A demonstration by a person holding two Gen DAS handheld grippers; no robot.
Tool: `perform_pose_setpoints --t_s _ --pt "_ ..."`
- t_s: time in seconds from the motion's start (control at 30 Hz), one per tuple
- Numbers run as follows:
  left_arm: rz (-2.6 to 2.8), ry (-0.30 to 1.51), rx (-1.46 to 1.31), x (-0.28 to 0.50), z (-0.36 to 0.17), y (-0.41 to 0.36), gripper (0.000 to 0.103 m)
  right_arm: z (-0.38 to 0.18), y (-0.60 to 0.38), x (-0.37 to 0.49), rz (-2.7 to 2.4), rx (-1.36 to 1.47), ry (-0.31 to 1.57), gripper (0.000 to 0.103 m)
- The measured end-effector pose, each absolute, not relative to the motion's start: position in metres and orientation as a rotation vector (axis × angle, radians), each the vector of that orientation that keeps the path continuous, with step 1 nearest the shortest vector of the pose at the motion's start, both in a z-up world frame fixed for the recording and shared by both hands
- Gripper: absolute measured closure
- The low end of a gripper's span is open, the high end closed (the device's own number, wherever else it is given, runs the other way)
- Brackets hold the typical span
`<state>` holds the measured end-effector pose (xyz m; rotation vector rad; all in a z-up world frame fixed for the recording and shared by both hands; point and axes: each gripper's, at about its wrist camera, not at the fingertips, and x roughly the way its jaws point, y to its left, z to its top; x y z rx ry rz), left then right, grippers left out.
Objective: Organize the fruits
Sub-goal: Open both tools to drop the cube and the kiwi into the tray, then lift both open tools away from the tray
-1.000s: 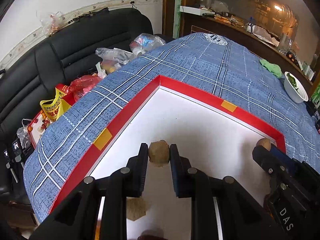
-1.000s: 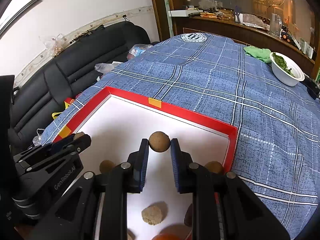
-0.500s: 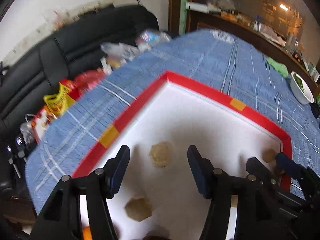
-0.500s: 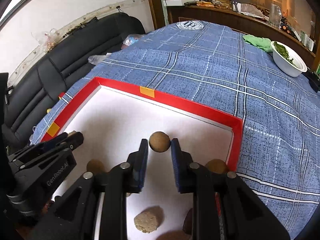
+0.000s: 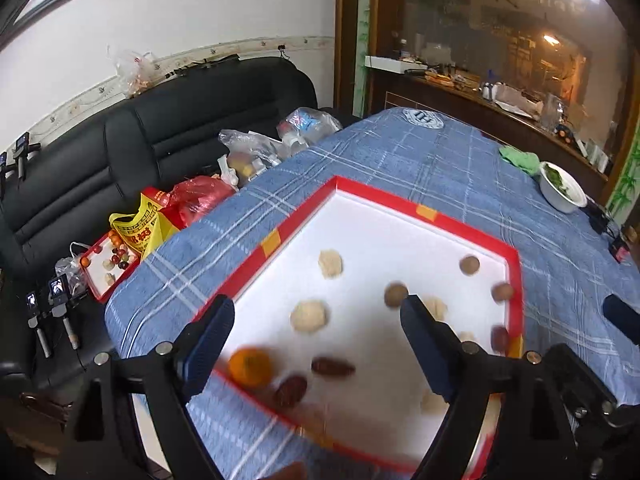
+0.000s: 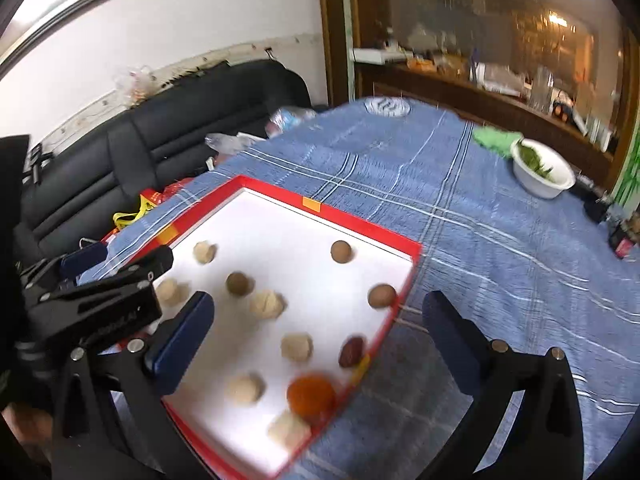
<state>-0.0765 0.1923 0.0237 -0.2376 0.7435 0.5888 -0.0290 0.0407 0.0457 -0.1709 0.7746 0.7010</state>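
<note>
Left wrist view shows our left gripper [image 5: 316, 340] with its jaws opening wide and nothing between the pads; the fruits lie below and ahead of it on the white floor of the red-rimmed tray [image 5: 420, 205], which sits on the desk [image 5: 420, 160] under a blue checked cloth. In the right wrist view our right gripper [image 6: 316, 334] is also opening, empty, and it hangs over the near right corner of the same tray. We judge that the next pick turns on which side a fruit lies. The orange [image 6: 311, 396] and the dark red date [image 6: 352, 351] are just under the right gripper, so this hand is nearer to them, while the pale round fruits [image 5: 309, 316] on the left part are nearer to the left gripper. The date [image 5: 333, 367] in the left view lies with its long axis across the jaws. Motion blur softens both pictures, and the near tray edge is cut off behind the fingers, so we cannot tell the kinds of the brown fruits.
</note>
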Motion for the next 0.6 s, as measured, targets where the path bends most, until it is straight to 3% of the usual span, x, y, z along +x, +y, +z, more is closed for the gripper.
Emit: perform_pose_setpoints --t_s 0.33,0.6 --pt "0.552 0.787 -0.212 -0.107 0.014 0.171 0.018 0.054 -0.010 -0.083 0.738 -0.213 0.715 0.000" --pt "0.533 0.753 -0.182 -0.113 0.020 0.163 0.010 0.046 -0.007 -0.099 0.770 -0.239 0.721 0.000"
